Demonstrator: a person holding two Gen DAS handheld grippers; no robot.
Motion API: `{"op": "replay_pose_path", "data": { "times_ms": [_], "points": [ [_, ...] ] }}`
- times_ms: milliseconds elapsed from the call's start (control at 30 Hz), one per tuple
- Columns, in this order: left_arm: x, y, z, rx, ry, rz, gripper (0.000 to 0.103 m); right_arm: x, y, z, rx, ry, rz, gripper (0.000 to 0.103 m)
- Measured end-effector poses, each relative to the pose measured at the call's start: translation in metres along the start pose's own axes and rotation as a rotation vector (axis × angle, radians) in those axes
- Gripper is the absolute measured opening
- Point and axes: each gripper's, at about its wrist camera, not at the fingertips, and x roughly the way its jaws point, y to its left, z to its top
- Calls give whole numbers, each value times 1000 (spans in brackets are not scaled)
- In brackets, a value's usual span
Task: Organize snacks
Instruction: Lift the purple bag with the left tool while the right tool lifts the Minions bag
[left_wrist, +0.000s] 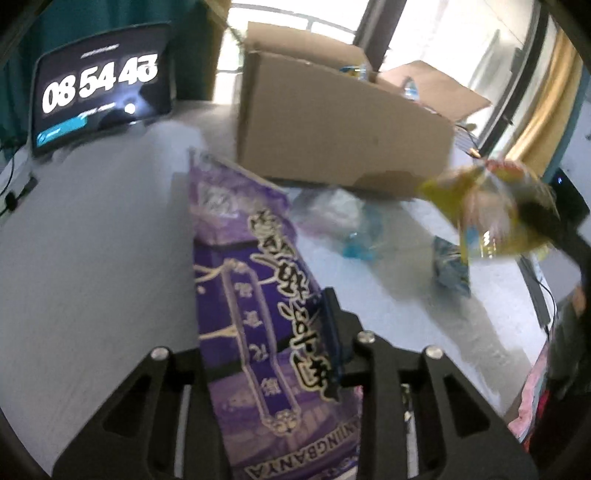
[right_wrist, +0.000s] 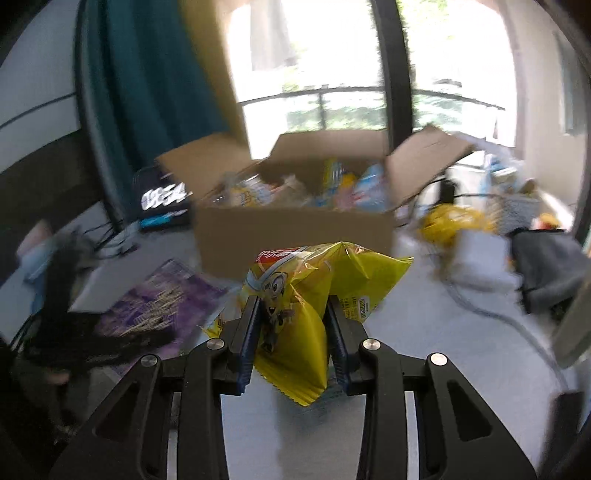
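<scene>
A long purple snack bag (left_wrist: 251, 280) with gold lettering runs up the middle of the left wrist view. My left gripper (left_wrist: 266, 310) is shut on it; the right finger (left_wrist: 332, 325) presses its edge and the bag hides the left one. My right gripper (right_wrist: 291, 325) is shut on a crumpled yellow snack bag (right_wrist: 306, 291), held above the table in front of the open cardboard box (right_wrist: 291, 232). The left wrist view shows that yellow bag (left_wrist: 491, 206) in the air at the right, beside the box (left_wrist: 343, 122). The purple bag (right_wrist: 162, 299) lies blurred at the left of the right wrist view.
Several snack packets fill the box. A small blue packet (left_wrist: 450, 266) and a clear blue wrapper (left_wrist: 354, 229) lie on the grey table (left_wrist: 92, 258). A tablet showing a clock (left_wrist: 99, 88) stands at the back left. Clutter and a grey bag (right_wrist: 546, 266) sit at the right.
</scene>
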Motion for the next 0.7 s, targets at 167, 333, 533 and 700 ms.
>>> {"op": "replay_pose_path", "data": {
  "times_ms": [167, 333, 533, 700],
  "points": [
    [-7, 16, -7, -17, 2, 7, 30, 17, 42, -28, -8, 58, 138, 36],
    [-10, 24, -11, -29, 5, 15, 31, 43, 78, -51, -47, 141, 205, 36],
    [-17, 46, -11, -71, -27, 43, 47, 51, 101, -64, -134, 137, 148, 37],
    [-20, 51, -15, -44, -44, 23, 46, 54, 104, -67, -165, 145, 123, 37]
  ]
}}
